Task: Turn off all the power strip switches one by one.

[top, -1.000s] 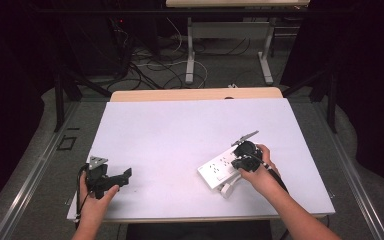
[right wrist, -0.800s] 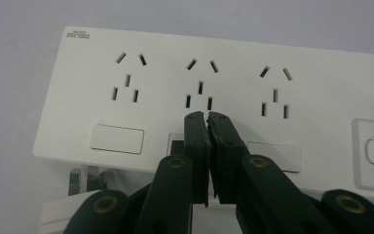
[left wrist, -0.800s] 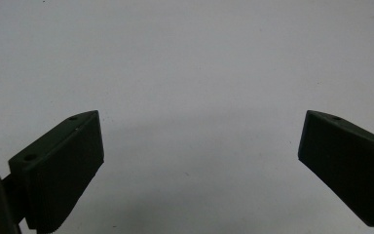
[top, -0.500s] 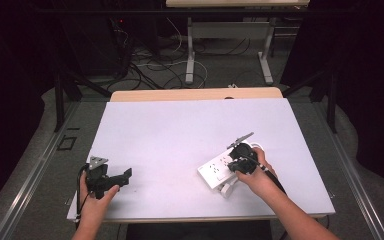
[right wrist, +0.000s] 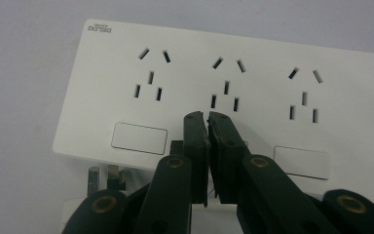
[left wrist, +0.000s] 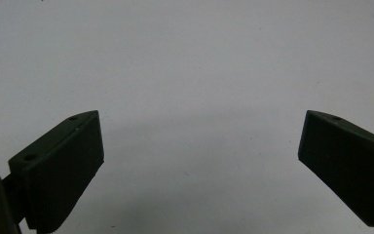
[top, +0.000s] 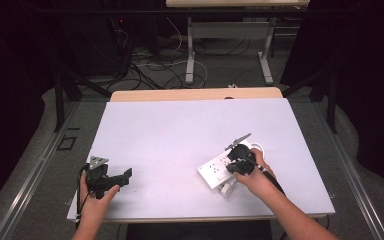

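The white plastic three-socket power strip [right wrist: 233, 97] lies on the white table [top: 180, 130], right under the right tongs [right wrist: 208, 117], which are pressed together over its middle socket. The left tongs [left wrist: 199, 161] sit well apart from the strip, spread wide.

White table [top: 180, 130] on grey floor [top: 45, 165], dark curtains [top: 15, 75] at both sides, second table's legs [top: 190, 50] and loose cables [top: 150, 60] behind.
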Available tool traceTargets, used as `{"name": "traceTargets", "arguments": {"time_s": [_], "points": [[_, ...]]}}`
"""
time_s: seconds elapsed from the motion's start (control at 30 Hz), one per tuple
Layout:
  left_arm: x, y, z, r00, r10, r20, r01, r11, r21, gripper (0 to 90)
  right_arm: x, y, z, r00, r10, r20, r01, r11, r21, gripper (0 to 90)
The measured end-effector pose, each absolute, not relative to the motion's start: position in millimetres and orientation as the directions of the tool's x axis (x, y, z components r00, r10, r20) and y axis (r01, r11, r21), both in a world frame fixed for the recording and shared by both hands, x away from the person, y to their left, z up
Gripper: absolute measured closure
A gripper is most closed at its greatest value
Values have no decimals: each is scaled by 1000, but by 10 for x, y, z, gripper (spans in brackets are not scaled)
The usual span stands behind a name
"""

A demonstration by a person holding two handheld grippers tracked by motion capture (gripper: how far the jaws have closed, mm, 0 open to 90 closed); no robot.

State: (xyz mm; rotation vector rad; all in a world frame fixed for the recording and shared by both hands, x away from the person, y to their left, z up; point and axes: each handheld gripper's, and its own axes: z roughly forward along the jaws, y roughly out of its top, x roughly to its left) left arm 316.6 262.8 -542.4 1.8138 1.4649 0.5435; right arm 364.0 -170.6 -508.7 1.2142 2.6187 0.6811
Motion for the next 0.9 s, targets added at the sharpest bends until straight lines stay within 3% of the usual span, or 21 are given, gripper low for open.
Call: {"name": "traceTargets", "arguments": {"time_s": [0.2, 0.27, 0.3, 0.9], "points": [[3164, 2631, -5419, 262, 958, -118, 652, -86, 753, 26, 3629, -1687, -5113, -646, 763, 40, 671, 542, 506, 867], [3163, 2631, -5418, 263, 958, -117, 652, -87, 753, 26, 3627, -1685, -5095, -651, 758, 40, 681, 560, 471, 863], [3163, 2630, -5419, 262, 958, -118, 652, -86, 754, 26, 3624, -1672, -5133, -644, 765, 35, 669, 540, 510, 863], [3162, 2626, -5419, 261, 958, -123, 647, -79, 758, 26, 3622, -1665, -5108, -661, 750, 11, 661, 576, 481, 867]]}}
